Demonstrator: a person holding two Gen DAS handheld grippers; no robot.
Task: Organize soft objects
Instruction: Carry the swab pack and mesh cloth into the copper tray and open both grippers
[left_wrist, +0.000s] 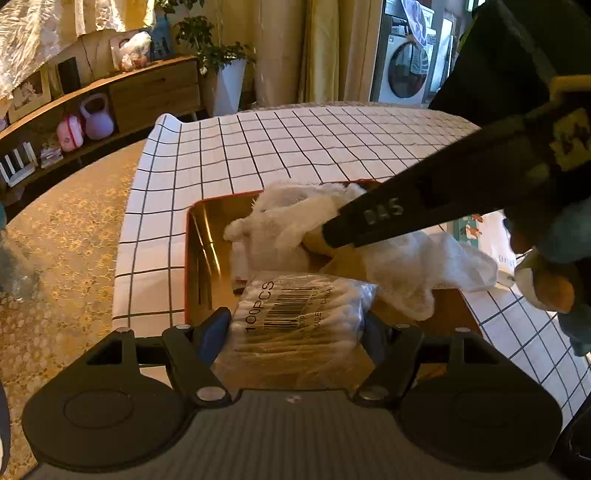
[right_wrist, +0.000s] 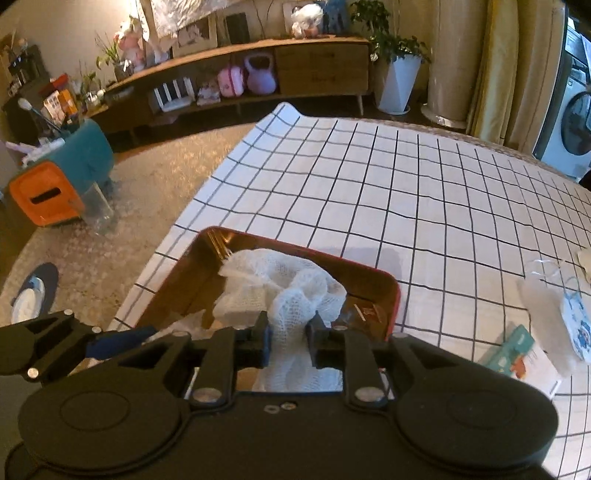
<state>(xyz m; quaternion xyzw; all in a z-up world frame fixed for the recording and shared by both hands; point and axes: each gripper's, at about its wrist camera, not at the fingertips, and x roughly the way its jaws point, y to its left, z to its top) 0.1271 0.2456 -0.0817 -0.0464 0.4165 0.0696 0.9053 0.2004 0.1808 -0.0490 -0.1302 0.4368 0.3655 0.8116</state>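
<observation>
Cotton swab packet (left_wrist: 299, 317), clear crinkled plastic printed "100PCS" with a barcode, clamped between the jaws of the left gripper (left_wrist: 297, 326) and held over the near end of the tin. White gauze (right_wrist: 291, 314), loosely woven and netted, bunched between the jaws of the right gripper (right_wrist: 289, 341), jaws set close on either side of it; whether the pads still press on the cloth cannot be told. Same gauze spilling forward into the tin and, in the left wrist view, draping over its right rim onto the cloth. Tin (right_wrist: 369, 275) shallow and rectangular with rounded corners, red outside, glossy gold inside, reflecting light; already holding a heap of gauze and a small dark flat packet near its right wall. Under it a tablecloth (right_wrist: 406, 192), white with a thin black grid, smooth and flat. To the right, apart from the tin, a white fluffy pad and a teal-edged printed card (right_wrist: 517, 354).
</observation>
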